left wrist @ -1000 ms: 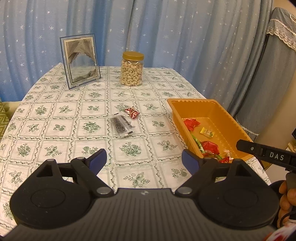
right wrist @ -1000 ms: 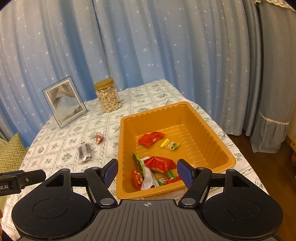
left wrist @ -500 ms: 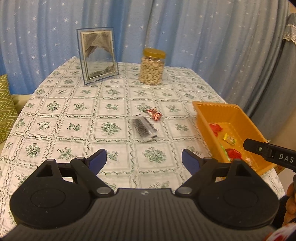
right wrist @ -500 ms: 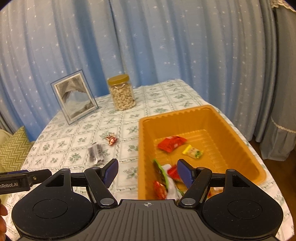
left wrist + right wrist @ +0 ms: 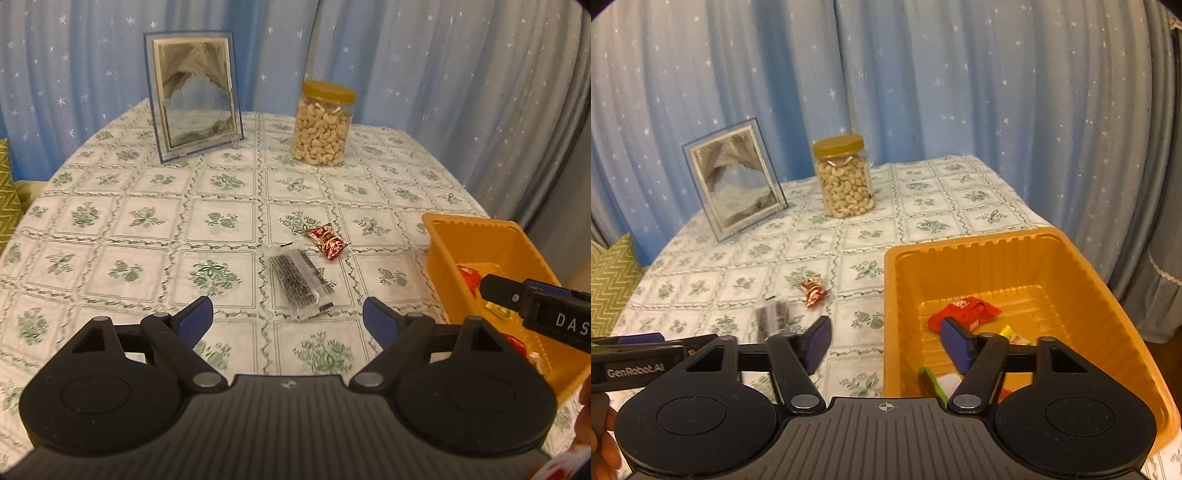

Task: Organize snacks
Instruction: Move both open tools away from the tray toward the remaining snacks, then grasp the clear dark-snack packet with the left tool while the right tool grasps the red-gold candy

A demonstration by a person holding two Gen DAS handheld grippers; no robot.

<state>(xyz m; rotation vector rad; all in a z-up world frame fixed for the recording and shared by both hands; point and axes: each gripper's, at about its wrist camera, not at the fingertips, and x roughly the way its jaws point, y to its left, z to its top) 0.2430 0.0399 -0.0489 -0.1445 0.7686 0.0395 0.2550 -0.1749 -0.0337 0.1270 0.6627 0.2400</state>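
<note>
Two snacks not yet binned, both lying on the floral-tiled counter [image 5: 110, 229], left of the orange ribbed plastic tray [image 5: 1082, 280].

Nearest: clear flat plastic sachet of dark seeded sticks [image 5: 299, 282], directly ahead of the left tongs [image 5: 287, 317], between their blue pads. Left tongs spread wide, holding nothing. Just past the sachet, near but apparently not touching: small red foil twist-wrapped candy [image 5: 327, 242].

Right tongs [image 5: 884, 343] also spread and empty, straddling the tray's near-left wall. Tray already holds several wrappers, including a red crinkled packet [image 5: 971, 308].

Handling guess:
- Sachet looks light, thin, glossy film. Likely slippery and lies flat, so little height to grip. The sticks inside are probably brittle.
- Best hold: across the short width at mid-length, pads down close to the cloth, light squeeze. The sealed end flaps would probably just fold.
- Candy is light, with crinkly foil and a firm core. Take it by the body rather than the twisted ends.
- Soft tablecloth may bunch under the pads.
</note>
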